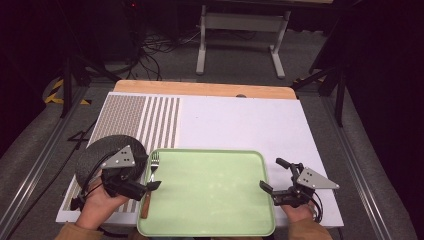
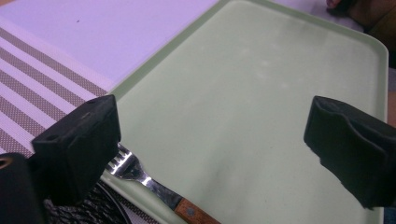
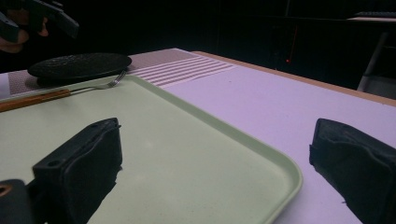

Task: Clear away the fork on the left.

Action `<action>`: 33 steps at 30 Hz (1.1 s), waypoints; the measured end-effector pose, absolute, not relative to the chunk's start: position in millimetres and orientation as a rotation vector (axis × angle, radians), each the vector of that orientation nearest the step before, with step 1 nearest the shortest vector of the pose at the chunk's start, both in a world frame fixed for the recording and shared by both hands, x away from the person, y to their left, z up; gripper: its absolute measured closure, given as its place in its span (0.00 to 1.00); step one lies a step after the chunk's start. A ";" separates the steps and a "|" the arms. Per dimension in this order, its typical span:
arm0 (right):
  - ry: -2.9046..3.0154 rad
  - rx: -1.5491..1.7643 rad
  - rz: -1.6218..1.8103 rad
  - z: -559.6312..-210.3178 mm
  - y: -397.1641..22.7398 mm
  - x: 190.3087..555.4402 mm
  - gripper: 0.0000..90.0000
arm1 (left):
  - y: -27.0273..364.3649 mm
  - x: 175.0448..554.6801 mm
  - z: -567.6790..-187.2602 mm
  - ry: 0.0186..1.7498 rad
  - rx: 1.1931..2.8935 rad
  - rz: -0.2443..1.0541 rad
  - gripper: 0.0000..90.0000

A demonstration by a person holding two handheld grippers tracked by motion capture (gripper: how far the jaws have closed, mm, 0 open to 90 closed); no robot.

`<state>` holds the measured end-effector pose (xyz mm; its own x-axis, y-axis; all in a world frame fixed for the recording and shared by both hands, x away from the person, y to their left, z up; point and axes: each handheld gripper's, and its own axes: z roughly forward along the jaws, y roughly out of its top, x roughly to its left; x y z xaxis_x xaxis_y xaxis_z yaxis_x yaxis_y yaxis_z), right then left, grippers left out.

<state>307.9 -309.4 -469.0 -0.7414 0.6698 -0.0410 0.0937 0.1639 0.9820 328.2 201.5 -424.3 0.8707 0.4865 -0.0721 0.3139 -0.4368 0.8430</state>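
From the high view you look forward and down from above your own side of the table, with the green tray [image 1: 207, 192] low and central and floor beyond its far edge. Your left gripper view sits close over the tray's [image 2: 261, 107] left rim, looking down and across it, the fork [image 2: 154, 186] just beneath on that rim. Your right gripper view rides low, almost level with the tray [image 3: 163, 140], near its right side, facing across it toward the fork [image 3: 60, 93] and the dark round mat [image 3: 79, 65] beyond. All three views share the tray and the fork on its left rim
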 end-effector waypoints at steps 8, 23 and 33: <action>1.975 0.722 1.611 -469.0 -309.3 307.6 0.03 | 210.8 319.0 -444.5 0.554 1.930 0.261 0.02; 1.976 0.720 1.609 -469.1 -309.3 306.6 0.04 | 219.7 312.2 -486.6 0.624 1.726 0.293 0.01; 1.986 0.725 1.606 -469.1 -307.8 306.1 0.04 | 220.4 316.0 -487.2 0.634 1.703 0.347 0.01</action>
